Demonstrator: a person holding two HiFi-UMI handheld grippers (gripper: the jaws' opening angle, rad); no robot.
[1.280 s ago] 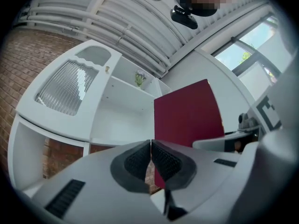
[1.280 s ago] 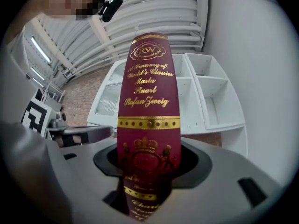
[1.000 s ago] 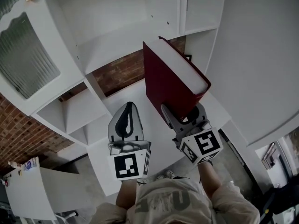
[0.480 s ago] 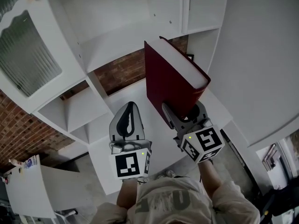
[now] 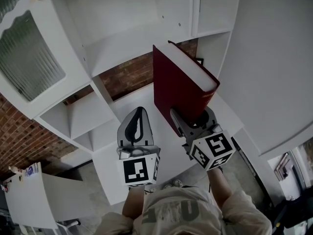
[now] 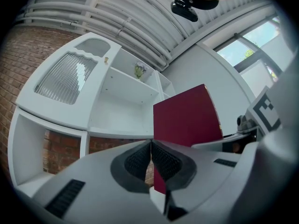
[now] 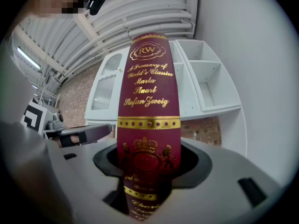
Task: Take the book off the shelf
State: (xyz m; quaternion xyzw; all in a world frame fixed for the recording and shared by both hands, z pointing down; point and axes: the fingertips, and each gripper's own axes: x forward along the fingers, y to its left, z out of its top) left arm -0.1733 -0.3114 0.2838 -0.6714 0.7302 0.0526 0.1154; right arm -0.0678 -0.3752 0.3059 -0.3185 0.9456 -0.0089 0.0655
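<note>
A thick dark red book (image 5: 178, 89) with gold lettering on its spine (image 7: 148, 120) is held upright in the air, out in front of the white shelf unit (image 5: 122, 48). My right gripper (image 5: 193, 119) is shut on the book's lower end, one jaw on each cover. My left gripper (image 5: 137, 126) hangs beside it on the left, jaws closed together with nothing between them (image 6: 150, 160). From the left gripper view the book's red cover (image 6: 187, 120) stands just to the right of that gripper.
The white shelf unit has open compartments (image 5: 78, 119) with a brick wall (image 5: 124, 77) behind them, and a ribbed glass door (image 5: 27, 58) at the left. A white wall panel (image 5: 274, 67) rises on the right. A small table (image 5: 34, 199) stands at the lower left.
The two grippers and the book have drifted very slightly right and down in the head view; the grip has not altered.
</note>
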